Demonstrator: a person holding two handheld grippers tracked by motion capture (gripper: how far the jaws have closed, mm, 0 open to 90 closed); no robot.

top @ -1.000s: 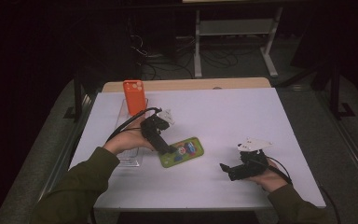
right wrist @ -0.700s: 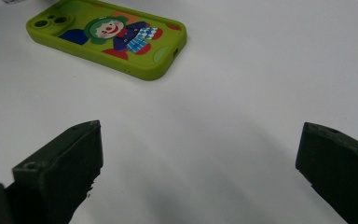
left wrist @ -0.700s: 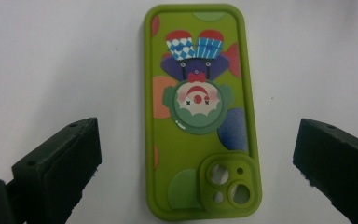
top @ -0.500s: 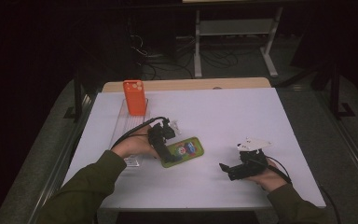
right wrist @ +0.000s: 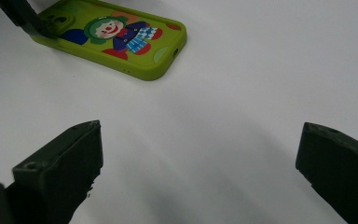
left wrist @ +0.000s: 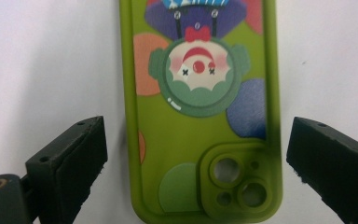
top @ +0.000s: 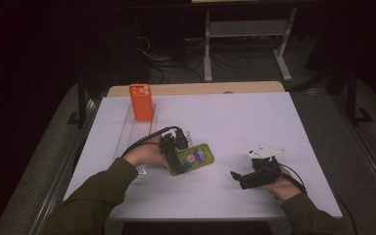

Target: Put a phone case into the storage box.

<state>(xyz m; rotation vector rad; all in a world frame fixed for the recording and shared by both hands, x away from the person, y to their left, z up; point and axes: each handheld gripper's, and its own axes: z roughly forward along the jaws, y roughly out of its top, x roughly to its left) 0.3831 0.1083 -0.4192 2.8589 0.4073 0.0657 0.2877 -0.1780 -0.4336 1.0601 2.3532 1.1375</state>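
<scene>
Both jaws of the open left claw (left wrist: 193,168) straddle the green phone case (left wrist: 200,112), untouched.

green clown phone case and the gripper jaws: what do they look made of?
Green phone case: looks like soft silicone or TPU, matte, with rounded molded edges and a printed clown; could be harder plastic. Left gripper fingers: black, dull, rubbery-looking pads with rough edges and small holes, probably rubber or foam.

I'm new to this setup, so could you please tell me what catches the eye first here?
The green clown case lies flat near the table's front, its camera end between the open left tool's jaws. An orange case stands upright at the back left. The right tool rests open nearby, empty.
</scene>
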